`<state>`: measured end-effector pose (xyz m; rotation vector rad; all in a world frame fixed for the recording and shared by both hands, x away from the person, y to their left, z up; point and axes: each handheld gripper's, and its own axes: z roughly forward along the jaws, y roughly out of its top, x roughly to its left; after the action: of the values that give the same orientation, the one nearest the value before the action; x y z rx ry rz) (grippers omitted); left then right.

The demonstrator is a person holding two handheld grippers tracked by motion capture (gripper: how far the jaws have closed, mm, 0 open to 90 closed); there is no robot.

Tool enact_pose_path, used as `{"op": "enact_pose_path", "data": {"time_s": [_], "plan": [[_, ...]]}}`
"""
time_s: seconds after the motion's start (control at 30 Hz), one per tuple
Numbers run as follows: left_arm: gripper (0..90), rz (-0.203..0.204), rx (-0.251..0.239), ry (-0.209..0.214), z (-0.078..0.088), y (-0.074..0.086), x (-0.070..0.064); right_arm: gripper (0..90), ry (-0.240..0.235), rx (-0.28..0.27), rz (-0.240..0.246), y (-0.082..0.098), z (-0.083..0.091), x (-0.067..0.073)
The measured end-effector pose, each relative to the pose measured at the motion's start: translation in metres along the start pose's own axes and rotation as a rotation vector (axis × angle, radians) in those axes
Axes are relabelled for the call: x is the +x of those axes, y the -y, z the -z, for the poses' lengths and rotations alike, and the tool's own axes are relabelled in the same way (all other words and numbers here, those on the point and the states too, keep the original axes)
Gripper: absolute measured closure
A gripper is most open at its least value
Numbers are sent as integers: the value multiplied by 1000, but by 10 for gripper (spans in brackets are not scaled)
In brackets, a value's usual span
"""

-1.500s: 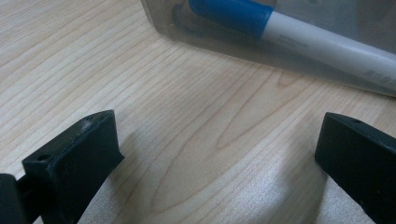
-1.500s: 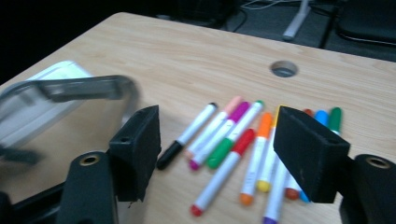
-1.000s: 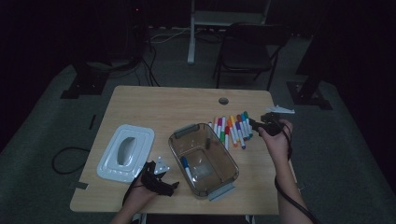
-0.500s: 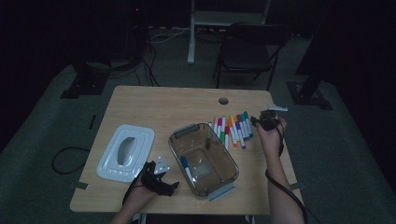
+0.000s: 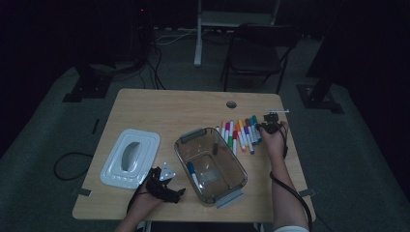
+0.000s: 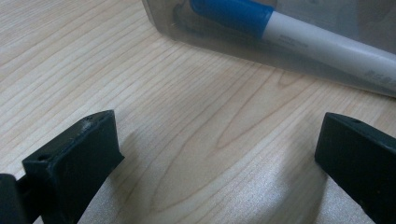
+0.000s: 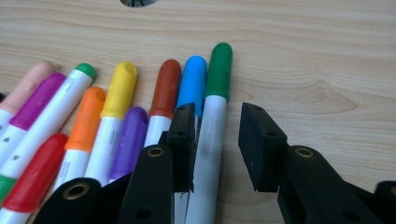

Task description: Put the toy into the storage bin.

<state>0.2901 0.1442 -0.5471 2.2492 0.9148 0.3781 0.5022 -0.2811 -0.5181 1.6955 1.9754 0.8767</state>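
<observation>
Pale wood carries a marker row at mid-right of the high view, where the right gripper [image 7: 215,140] has just been closing around the green-capped marker [image 7: 212,121] (right pad not touching); it should stay centred on the barrel. The left gripper [image 6: 219,154] rests open.

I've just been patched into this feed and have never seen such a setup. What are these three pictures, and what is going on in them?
A person at a wooden table holds a two-jaw gripper in each hand. One camera looks down from above; one rides on each gripper. The right gripper has just been closing around the green-capped marker at the end of a row, but one pad looks short of touching it. The left gripper rests open on the table beside a clear bin holding a blue marker. A white lid lies nearby.
</observation>
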Motion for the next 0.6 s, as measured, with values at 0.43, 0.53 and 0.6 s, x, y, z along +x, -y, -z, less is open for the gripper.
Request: {"op": "enact_pose_path", "data": {"time_s": [0.43,0.53,0.6], "plan": [[5,3,0,-4,0,0,0,762,23,66,-36,4,-10,-15],[5,3,0,-4,0,0,0,765,24,53,-40,6,-9,-17],[5,3,-1,-4,0,0,0,765,37,66,-47,7,-6,-17]]}}
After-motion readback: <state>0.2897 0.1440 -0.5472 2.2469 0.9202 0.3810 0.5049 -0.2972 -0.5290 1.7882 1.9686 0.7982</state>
